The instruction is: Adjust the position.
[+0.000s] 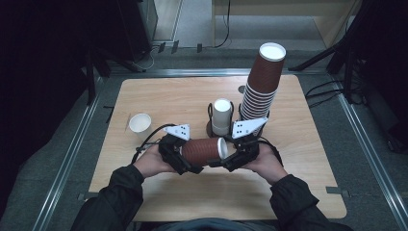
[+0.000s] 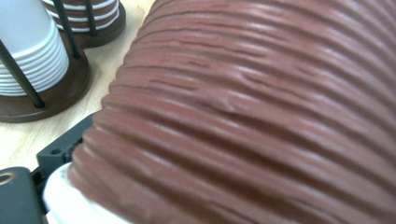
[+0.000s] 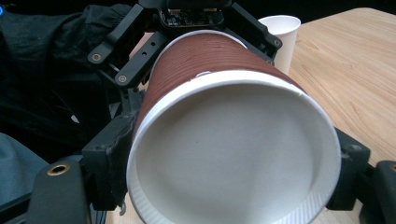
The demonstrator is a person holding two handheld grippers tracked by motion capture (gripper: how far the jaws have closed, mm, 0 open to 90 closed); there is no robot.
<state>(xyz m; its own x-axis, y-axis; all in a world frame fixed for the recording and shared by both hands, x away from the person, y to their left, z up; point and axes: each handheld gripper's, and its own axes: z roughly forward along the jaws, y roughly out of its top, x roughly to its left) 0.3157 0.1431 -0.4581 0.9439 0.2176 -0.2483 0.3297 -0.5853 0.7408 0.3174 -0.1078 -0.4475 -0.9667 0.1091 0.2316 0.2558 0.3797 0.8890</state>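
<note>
Between both tools: brown cup (image 1: pixel 204 151) on its side, left tool (image 1: pixel 179 161) gripping base, right tool (image 1: pixel 230 160) clamping rim.

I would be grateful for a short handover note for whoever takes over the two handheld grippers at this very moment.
Left gripper: jaws spread wide around the closed end of the brown ribbed cup, which lies on its side above the table.
Right gripper: its jaws flank the cup's open white rim, one on each side; whether they press cannot be told.
Elsewhere: a tall stack of brown cups and a white cup stack stand in wooden holders at the middle back; a single white cup stands upright at the left.
Done: one brown cup is off the stack.
Left: probably set it down upright, perhaps near the white cup.
</note>
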